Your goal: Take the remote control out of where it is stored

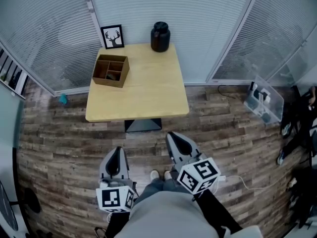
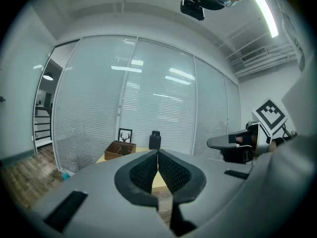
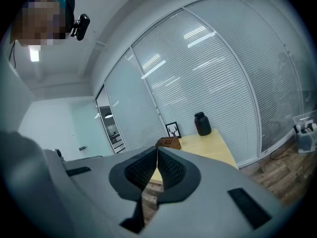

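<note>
A wooden organizer box [image 1: 110, 70] with several compartments stands on the far left part of a light wooden table [image 1: 148, 90]. A dark object [image 1: 113, 75], possibly the remote control, sits in one compartment; it is too small to be sure. The box [image 2: 120, 149] also shows far ahead in the left gripper view, and the box [image 3: 168, 143] appears just past the jaws in the right gripper view. My left gripper [image 1: 117, 149] and right gripper [image 1: 171, 135] hover over the floor, well short of the table. Both point toward it. Each has its jaws pressed together with nothing between them.
A framed deer picture [image 1: 113, 36] and a black jar [image 1: 160, 36] stand at the table's far edge. Glass walls with blinds enclose the corner. A clear plastic bin [image 1: 265, 101] and a white cable [image 1: 242, 182] lie on the wood floor to the right.
</note>
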`<act>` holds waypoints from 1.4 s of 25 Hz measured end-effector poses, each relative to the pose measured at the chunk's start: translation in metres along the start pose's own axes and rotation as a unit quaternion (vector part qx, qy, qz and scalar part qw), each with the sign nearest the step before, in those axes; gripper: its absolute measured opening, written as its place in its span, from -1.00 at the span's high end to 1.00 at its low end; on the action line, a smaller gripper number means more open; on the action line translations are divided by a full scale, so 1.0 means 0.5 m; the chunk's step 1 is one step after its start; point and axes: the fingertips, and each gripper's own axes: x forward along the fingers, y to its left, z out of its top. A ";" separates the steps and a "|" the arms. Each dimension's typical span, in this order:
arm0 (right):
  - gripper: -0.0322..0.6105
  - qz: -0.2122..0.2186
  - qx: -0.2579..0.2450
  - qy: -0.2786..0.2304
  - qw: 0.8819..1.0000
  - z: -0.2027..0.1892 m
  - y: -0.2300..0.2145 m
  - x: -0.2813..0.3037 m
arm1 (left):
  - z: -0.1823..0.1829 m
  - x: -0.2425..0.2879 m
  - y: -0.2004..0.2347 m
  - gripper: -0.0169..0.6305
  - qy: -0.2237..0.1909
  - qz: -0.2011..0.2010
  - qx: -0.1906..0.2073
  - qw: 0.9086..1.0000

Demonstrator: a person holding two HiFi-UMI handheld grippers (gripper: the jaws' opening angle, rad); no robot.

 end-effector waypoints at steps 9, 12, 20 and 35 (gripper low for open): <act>0.88 -0.009 -0.004 -0.010 1.000 0.005 0.018 0.049 | -0.011 0.017 0.051 0.92 0.003 -0.002 0.002 1.000; 0.88 -0.009 -0.008 -0.006 1.000 0.004 0.014 0.070 | -0.012 0.034 0.066 0.92 0.000 0.002 0.002 1.000; 0.88 0.007 -0.012 0.001 1.000 0.034 -0.032 0.171 | 0.004 0.127 0.093 0.92 0.003 0.014 -0.001 1.000; 0.88 0.076 -0.044 0.022 0.996 0.151 -0.153 0.374 | 0.071 0.357 0.130 0.92 0.000 0.073 0.003 0.997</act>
